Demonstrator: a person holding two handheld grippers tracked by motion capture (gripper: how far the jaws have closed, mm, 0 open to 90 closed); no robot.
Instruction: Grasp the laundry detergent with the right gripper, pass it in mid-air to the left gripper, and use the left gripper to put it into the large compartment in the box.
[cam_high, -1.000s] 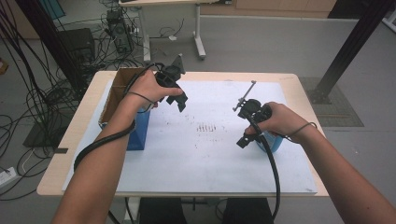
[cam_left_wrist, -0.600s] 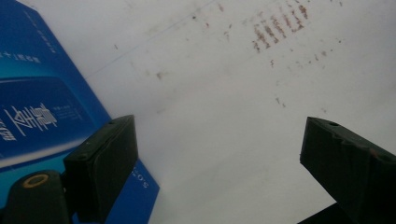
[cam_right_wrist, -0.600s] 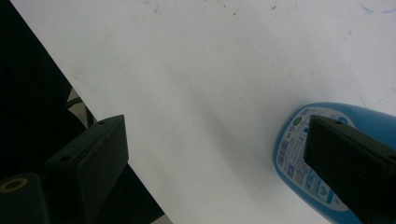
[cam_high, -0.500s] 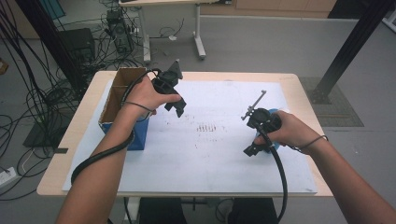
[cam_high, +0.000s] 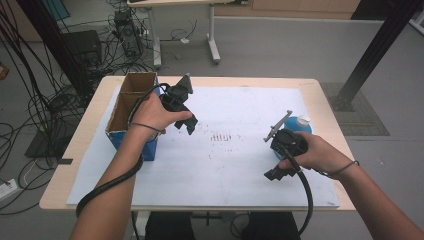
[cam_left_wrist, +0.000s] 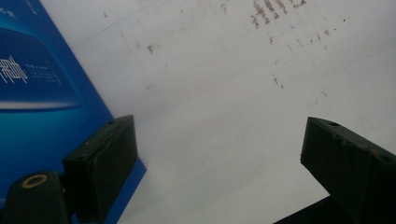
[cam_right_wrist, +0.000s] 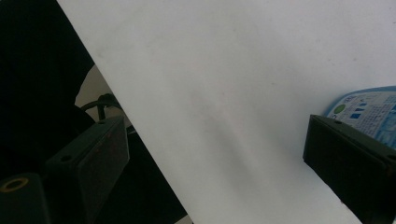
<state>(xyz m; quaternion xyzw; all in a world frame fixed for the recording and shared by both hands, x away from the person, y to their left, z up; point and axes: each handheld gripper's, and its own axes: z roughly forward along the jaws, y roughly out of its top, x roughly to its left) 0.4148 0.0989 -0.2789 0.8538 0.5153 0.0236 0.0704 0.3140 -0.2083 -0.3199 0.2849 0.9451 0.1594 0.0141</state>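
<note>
White paper (cam_high: 240, 165) is spread over most of a wooden table (cam_high: 60, 185), with a patch of small brown marks (cam_high: 221, 136) near its middle; cables and other gear are seen on the grey floor beyond. At the table's left, an open cardboard box (cam_high: 131, 102) with blue sides is stood on the paper. Just right of it, the left gripper (cam_high: 190, 125) is held above the paper, jaws pointed down and toward the middle. Its jaws are seen wide apart in the left gripper view, with nothing between them but bare paper, and the box's blue side (cam_left_wrist: 42, 93) is seen beside one jaw. Farther right, the right gripper (cam_high: 276, 174) is held low over the paper near the front edge, jaws likewise spread and empty. A blue bottle (cam_high: 298, 125) with a white cap is lying just behind the right hand (cam_high: 315, 152); its label (cam_right_wrist: 369, 109) is seen past one jaw in the right gripper view.
</note>
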